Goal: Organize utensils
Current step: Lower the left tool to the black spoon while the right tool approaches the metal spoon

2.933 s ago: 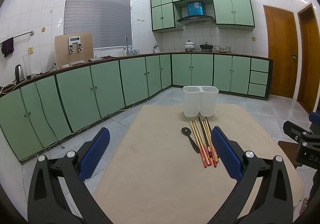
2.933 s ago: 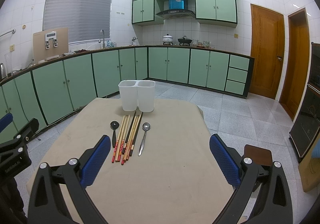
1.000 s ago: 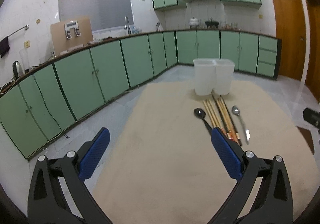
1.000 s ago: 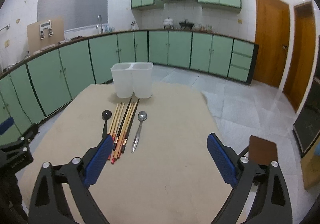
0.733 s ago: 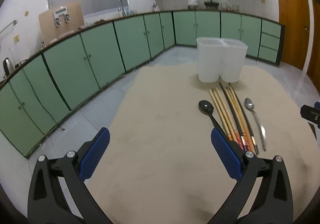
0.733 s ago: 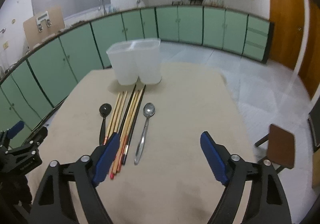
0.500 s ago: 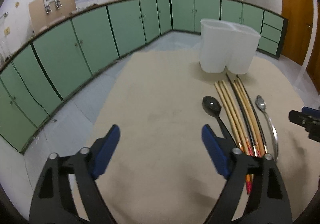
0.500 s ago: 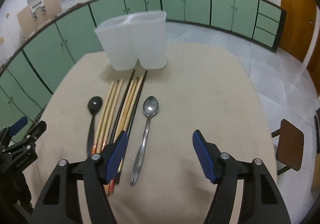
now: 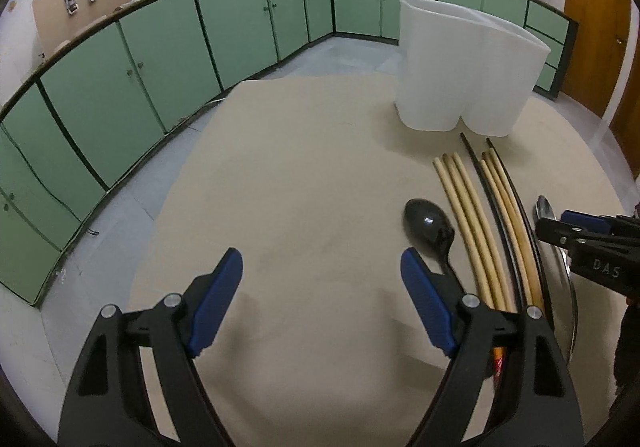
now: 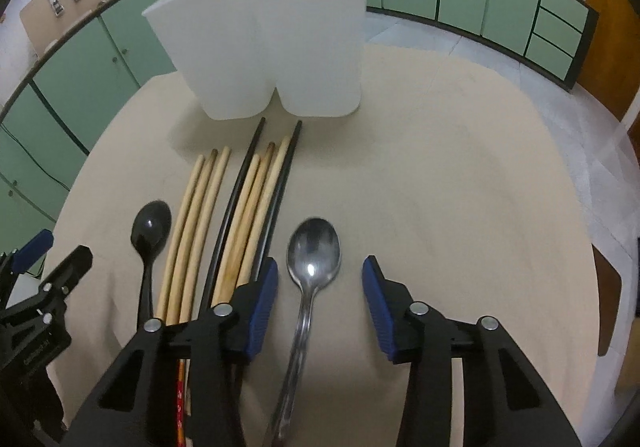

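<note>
Where the right tongs (image 10: pixel 316 283) hang low over the table (image 10: pixel 460 187), their blue pads (image 10: pixel 262 307) stand moderately apart and empty, straddling the steel spoon (image 10: pixel 310 279), whose bowl lies between them with its handle running back under the tool; whether the pads touch the table cannot be told. Left tongs (image 9: pixel 320 287) are spread wide, holding nothing, with the black spoon (image 9: pixel 430 227) lying just inside the right-hand pad (image 9: pixel 426 307). Between the two spoons lie the chopsticks (image 10: pixel 244 207): three pale wooden ones, a black one, three more wooden ones and a second black one, roughly parallel and close together, tips toward the holder, with red-painted ends showing near the tongs. White plastic holder (image 10: pixel 272 43), two joined compartments, stands upright near the far edge of the table, just beyond the chopstick tips. Its contents cannot be seen from either view. Green cabinets (image 9: pixel 160 59) line the walls behind.
</note>
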Tool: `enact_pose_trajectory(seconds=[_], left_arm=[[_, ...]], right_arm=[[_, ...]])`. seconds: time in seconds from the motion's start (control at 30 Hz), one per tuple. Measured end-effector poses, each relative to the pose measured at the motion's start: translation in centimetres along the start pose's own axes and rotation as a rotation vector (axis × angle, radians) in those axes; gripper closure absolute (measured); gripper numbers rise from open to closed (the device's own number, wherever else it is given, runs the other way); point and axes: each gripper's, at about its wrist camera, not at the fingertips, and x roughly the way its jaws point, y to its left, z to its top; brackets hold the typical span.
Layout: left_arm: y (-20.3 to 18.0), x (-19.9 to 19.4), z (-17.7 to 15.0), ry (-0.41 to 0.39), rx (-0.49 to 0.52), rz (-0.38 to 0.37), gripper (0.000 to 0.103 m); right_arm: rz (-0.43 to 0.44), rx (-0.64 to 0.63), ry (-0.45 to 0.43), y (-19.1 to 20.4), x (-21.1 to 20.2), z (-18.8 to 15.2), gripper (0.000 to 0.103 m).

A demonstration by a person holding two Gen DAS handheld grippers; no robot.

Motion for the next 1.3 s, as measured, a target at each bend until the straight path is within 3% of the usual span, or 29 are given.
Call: enact_pose_trajectory(seconds=[0.1, 0.47, 0.8, 1.0, 1.3], left_arm=[[-0.9, 0.7, 0.5, 0.007, 0.009, -0.017, 0.023], [-3.9, 3.4, 0.4, 0.089, 0.05, -0.095, 0.023], [-3.2, 3.9, 0.2, 0.103, 0.07, -0.083, 0.017], [-2.7, 3.7, 0.8, 0.116, 0.039, -0.129, 0.018], [-3.5, 5.2, 2.8, 0.135, 0.007, -0.103, 0.019]], right_arm=[[-0.007, -0.014, -0.003, 0.3, 0.3, 0.3, 0.074], [0.068, -0.003, -0.008, -1.4, -0.3, 0.2, 0.074], [0.076, -0.01, -0.013, -2.5, -0.5, 0.3, 0.074], [0.053, -0.029, -0.02, -1.2, -0.1, 0.1, 0.074], [0.076, -0.018, -0.008, -1.5, 0.0, 0.7, 0.074]])
